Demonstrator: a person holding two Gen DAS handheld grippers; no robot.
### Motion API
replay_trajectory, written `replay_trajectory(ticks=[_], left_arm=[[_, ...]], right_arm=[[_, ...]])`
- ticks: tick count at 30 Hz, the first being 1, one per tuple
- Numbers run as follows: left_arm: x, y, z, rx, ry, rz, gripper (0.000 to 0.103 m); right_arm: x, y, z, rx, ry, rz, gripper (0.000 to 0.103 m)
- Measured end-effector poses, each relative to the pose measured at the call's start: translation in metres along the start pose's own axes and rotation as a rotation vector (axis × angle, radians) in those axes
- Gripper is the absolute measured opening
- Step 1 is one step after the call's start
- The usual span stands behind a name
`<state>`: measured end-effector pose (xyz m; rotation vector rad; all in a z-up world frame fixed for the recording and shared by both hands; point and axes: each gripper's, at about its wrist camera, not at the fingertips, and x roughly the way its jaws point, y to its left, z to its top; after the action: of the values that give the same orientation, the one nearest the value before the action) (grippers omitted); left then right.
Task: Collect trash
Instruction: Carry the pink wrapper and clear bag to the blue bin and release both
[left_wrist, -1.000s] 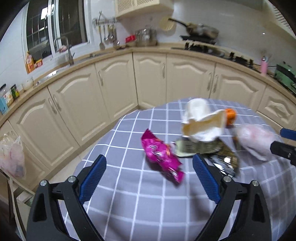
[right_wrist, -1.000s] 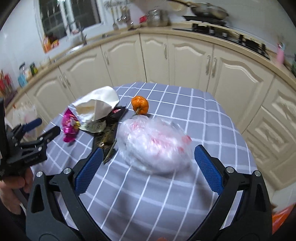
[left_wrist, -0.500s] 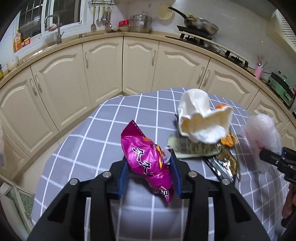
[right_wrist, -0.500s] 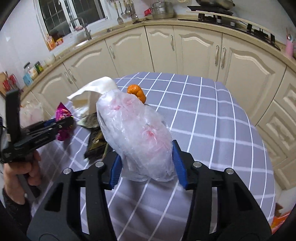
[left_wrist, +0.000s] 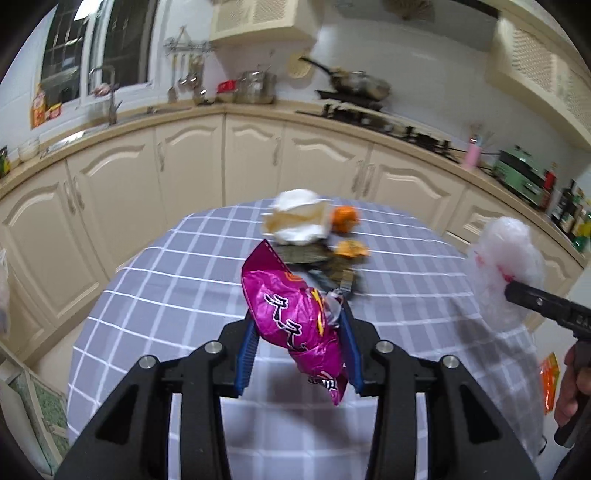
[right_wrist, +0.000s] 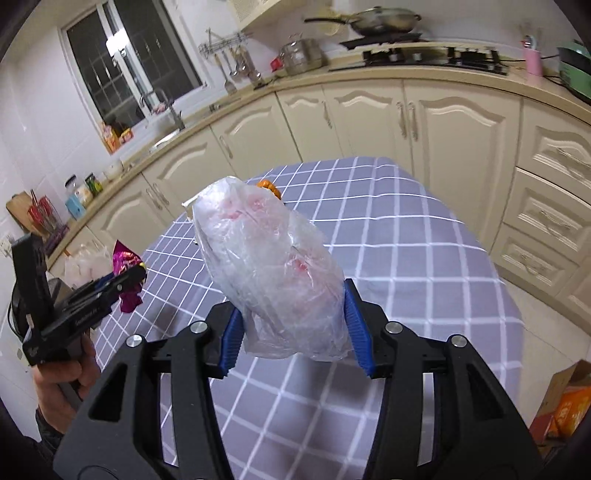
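So I've got both hands full right now. My left gripper has its fingers clamped on a pink wrapper, crinkly foil with white lettering, and it's up off the desk, its top end sticking up past the fingers and its tail hanging down below them. My right gripper has its fingers squeezed on a clear bag, a puffy plastic thing with some pink-red stuff showing through, also held in the air above the checked cloth.

From the left camera I can see the bag way off to the right, well apart from the wrapper, with the right gripper's black body just under it. From the right camera the wrapper pokes out of the left gripper down at the left edge.

Still lying on the desk, in a little heap at the far side: a white tissue, an orange just beside it on the right, an orange peel a bit nearer me, and some dark flat wrappers between those and my left fingers. It's a bit blurred so I can't tell how many dark ones there are. The orange only just peeks out from behind the bag in the right view.
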<state>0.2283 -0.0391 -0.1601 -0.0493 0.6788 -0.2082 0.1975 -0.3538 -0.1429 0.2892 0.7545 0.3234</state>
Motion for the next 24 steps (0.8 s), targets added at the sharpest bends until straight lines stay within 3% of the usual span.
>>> replay_trajectory(ticks=[6, 11, 17, 24], left_arm=[[-0.033, -0.061, -0.008, 0.082, -0.026, -0.083, 0.039], [-0.051, -0.127, -0.017, 0.183, -0.036, -0.180, 0.039], [-0.058, -0.233, -0.044, 0.334, -0.003, -0.344, 0.039], [-0.048, -0.351, -0.102, 0.522, 0.079, -0.498, 0.039]], right_arm=[[-0.055, -0.018, -0.017, 0.044, -0.079, -0.011, 0.049], [-0.112, -0.056, -0.042, 0.114, -0.149, -0.077, 0.049], [-0.183, -0.142, -0.099, 0.287, -0.185, -0.248, 0.049], [-0.218, -0.228, -0.178, 0.483, -0.130, -0.396, 0.049]])
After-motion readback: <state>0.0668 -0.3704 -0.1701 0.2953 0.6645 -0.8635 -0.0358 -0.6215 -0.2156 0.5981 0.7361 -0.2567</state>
